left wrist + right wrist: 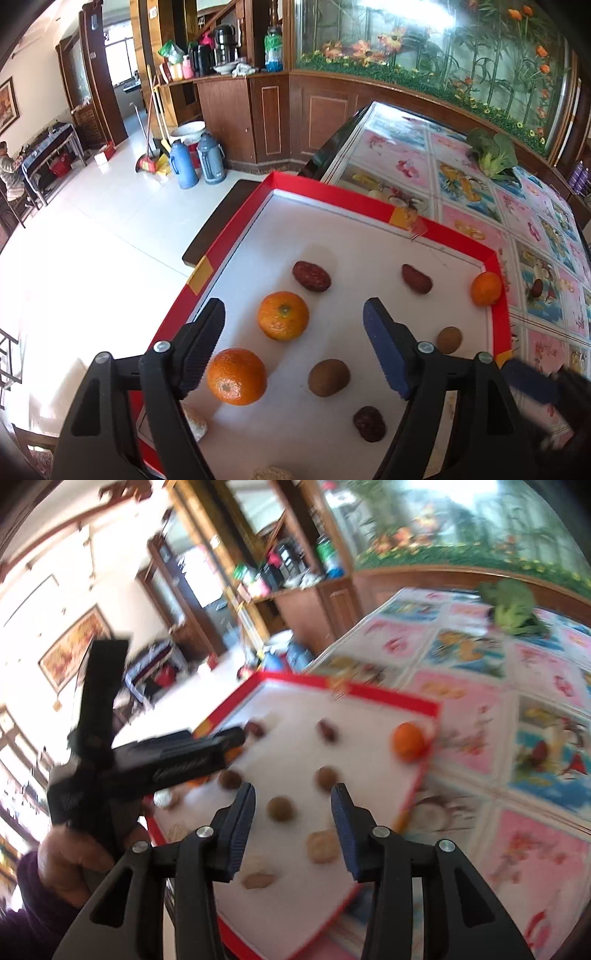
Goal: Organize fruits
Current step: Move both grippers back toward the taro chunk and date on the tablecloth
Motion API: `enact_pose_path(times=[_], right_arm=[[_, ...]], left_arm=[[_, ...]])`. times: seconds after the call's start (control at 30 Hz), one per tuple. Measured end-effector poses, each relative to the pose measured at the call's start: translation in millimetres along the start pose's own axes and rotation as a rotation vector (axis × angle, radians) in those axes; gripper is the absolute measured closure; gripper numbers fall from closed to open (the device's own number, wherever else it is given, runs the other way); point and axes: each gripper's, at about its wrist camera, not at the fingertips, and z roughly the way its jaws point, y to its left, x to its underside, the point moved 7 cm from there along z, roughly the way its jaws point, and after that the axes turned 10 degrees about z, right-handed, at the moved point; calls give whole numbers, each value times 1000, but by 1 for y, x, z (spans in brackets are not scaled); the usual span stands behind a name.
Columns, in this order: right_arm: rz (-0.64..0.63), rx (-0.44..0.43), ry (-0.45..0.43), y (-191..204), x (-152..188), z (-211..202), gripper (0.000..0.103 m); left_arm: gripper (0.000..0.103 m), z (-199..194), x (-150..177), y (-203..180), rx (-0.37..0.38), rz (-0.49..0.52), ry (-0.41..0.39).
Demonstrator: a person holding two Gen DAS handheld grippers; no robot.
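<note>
Both our claws, left gripper (293, 345) and right gripper (293, 829), hang open and empty over the tray (369, 203); next, probably grasp an orange (283, 315)

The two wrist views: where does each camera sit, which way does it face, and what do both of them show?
Left wrist view: sits on the left gripper, looking steeply down at the red-rimmed white tray; its own black fingers show, open above the oranges.
Right wrist view: sits on the right gripper, looking down along the tray from its near edge; it shows its own open fingers, plus the left gripper and the hand holding it.
Shared: the tray, the orange in its far corner, the green vegetable.
</note>
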Motion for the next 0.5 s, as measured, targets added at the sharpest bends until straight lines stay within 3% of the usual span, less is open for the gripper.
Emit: enact_pose_path(times=[0.13, 0.27, 0.5], right_arm=[[72, 44, -59, -35, -12, -21, 60], [137, 143, -126, -83, -22, -41, 60], [221, 428, -194, -180, -31, -72, 57]], left_arm=[[20, -14, -5, -22, 21, 45, -28], [19, -25, -7, -55, 66, 118, -49], [16, -41, -2, -115, 146, 257, -61]])
